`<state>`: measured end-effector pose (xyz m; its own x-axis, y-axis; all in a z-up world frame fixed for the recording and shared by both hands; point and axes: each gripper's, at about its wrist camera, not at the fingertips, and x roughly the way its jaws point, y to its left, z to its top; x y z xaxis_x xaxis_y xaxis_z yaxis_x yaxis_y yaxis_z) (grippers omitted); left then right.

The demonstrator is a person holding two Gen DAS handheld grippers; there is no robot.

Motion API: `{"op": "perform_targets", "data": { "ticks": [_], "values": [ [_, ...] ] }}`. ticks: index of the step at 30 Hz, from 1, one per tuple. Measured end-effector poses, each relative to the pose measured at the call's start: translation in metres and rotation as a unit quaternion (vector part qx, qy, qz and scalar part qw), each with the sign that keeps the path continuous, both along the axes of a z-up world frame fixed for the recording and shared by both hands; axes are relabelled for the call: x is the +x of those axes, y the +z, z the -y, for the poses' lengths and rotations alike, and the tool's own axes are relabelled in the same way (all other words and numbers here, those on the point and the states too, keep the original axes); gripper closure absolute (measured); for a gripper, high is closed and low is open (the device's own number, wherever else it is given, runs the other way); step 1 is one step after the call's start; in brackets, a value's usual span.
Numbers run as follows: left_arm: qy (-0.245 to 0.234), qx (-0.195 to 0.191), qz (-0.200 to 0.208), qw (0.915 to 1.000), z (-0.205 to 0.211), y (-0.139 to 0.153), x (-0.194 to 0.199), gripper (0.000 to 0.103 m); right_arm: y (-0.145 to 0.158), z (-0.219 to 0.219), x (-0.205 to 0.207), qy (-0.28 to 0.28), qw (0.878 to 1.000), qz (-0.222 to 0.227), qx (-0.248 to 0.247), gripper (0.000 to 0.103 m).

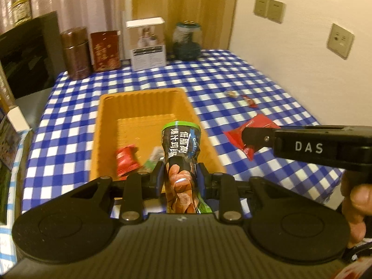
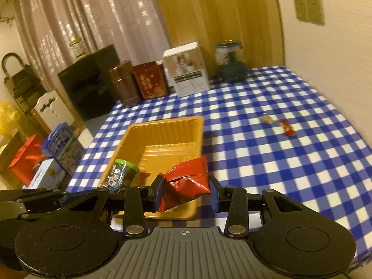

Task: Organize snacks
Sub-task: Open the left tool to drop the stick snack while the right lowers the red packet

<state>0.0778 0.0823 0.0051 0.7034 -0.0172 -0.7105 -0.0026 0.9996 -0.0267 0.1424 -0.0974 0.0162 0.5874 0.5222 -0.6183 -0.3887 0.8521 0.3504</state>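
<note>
left gripper (image 1: 180, 174) clamped on dark green-topped packet (image 1: 180, 144), over tray's near rim | orange tray (image 1: 139, 107) mid-table, small red packet (image 1: 126, 160) inside at 7 o'clock | right gripper (image 2: 186, 187) clamped on red pouch (image 2: 188, 176) over tray's near-right corner | two small sweets (image 2: 279, 123) at 2 o'clock, bare checked cloth (image 2: 279, 162) around them

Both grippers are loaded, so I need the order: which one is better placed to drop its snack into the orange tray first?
Left, probably. The left hand-held gripper holds its green-topped packet directly over the orange tray.
</note>
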Motion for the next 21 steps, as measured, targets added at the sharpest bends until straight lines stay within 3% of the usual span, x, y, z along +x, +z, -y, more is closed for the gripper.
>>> {"op": "perform_targets", "data": {
  "ticks": [21],
  "values": [
    [0.046,-0.012,-0.008,0.9988,-0.058,-0.016,0.066,0.077,-0.030,-0.060,0.062,0.037,0.999,-0.021,-0.004,0.063]
  ]
}}
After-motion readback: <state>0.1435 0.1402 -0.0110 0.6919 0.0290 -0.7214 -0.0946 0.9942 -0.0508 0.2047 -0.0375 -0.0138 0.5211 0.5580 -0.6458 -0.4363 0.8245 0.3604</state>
